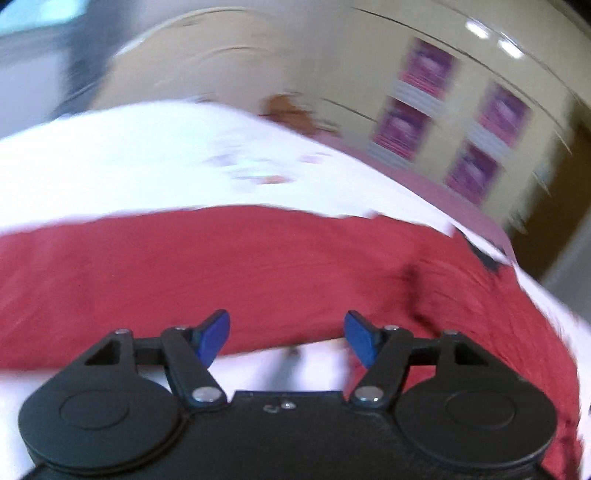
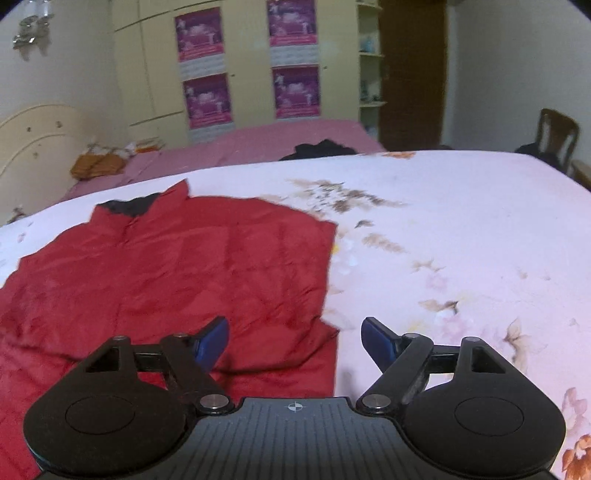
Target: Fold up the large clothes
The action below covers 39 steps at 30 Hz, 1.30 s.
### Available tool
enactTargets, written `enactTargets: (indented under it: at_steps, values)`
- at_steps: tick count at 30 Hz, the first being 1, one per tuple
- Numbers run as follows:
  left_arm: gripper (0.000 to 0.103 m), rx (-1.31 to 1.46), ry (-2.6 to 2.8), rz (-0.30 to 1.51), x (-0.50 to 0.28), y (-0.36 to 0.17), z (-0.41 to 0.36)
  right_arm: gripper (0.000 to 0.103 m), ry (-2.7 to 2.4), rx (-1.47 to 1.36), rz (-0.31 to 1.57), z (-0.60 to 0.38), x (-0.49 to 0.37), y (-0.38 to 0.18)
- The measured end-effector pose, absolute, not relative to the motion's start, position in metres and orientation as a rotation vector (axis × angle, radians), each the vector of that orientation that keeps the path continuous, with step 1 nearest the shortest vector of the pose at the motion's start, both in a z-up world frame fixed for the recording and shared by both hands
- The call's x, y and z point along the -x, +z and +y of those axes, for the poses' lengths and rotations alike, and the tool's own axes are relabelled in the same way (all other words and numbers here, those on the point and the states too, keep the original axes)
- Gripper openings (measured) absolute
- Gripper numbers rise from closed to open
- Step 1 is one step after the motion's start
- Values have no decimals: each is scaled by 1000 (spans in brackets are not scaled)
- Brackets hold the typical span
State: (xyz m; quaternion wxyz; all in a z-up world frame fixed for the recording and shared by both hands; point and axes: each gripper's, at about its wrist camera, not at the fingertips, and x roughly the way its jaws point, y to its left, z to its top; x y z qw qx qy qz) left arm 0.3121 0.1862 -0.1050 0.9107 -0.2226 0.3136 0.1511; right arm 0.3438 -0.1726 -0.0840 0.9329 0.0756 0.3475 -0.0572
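Folding partly done: red quilted padded jacket (image 2: pixel 177 266) laid on floral-sheeted bed (image 2: pixel 461 229), side tucked in; further folds left. Left tongs (image 1: pixel 287 339), right tongs (image 2: pixel 294 343) held apart, nothing gripped.

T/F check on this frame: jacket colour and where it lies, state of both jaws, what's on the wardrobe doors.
1. The red jacket lies spread on the floral bedsheet. True.
2. The right gripper is clamped on the jacket. False: its jaws stand open with nothing between them.
3. The left gripper has its jaws open, holding no cloth. True.
4. The jacket's collar has a white lining. False: the lining is dark.
5. Purple posters hang on the wardrobe doors. True.
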Motion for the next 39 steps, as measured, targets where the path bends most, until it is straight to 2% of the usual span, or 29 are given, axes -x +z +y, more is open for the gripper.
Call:
enactTargets:
  at_steps: [2,7,16,18,19,22,26,30,39]
  values:
    - [60,571,394,633,-280,-112,211,78,-90,-175,722,-170,-344,-86]
    - [53,811,564,531,-221,-125,250,78,-55,-170,726,-152,-348,-88]
    - [52,1142,683,238,-208,-144,317,78,-59,-150,715,-140,-350,-84]
    - [29,1135,699,243,-222,-147,324,78,-85,-153,718,-145,-353,-85]
    - [8,1122,701,269,-225,-149,329,78,-98,-158,722,-147,-354,-86]
    - [5,1097,684,270,-234,-147,338,78,-143,-185,723,-156,-357,-86]
    - [5,919,588,245,-255,-115,314,78,-183,-204,715,-164,-356,-83]
    - [5,745,398,276,-315,-81,280,78,-211,-216,703,-170,-353,-78]
    - [5,378,-81,528,-454,-60,125,78,-246,-270,686,-177,-343,-73]
